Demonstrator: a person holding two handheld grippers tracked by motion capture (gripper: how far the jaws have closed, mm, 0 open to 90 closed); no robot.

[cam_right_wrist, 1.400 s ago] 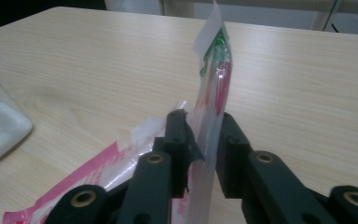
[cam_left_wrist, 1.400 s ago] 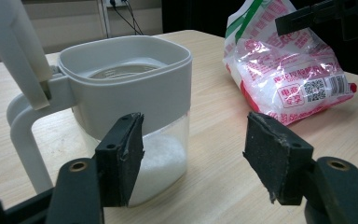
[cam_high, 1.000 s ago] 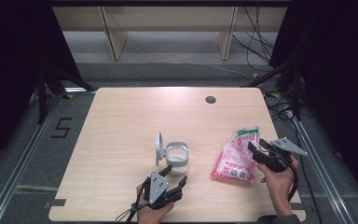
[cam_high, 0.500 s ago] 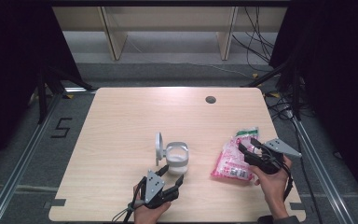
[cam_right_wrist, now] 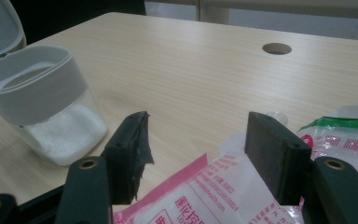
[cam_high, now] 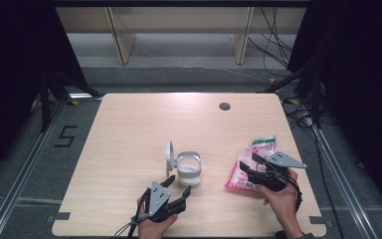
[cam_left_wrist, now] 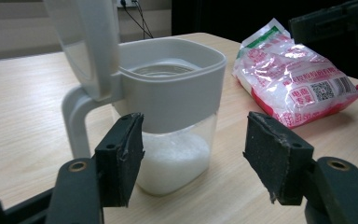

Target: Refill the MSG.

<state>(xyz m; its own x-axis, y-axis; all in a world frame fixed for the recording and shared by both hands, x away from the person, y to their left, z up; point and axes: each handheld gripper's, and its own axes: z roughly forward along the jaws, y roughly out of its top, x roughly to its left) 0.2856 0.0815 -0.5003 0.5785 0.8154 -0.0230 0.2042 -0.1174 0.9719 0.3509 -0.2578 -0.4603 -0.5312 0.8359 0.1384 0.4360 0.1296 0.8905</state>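
Observation:
A clear container with a grey-white collar stands at the table's front centre, its lid flipped up, white granules in its bottom. My left gripper rests just in front of it, open, jaws either side of the container without touching it. A pink and white bag with a green top lies to the right. My right gripper hovers over the bag's near end, open; its jaws have just been opening, and the bag's edge lies below and between them, not pinched.
The light wooden table has a round cable hole at the back right. The container stands left of the right gripper. Dark floor, metal rails and cables surround the table.
My right gripper has moved left over the bag and its jaws stand wider apart. The left gripper and the container have stayed put.

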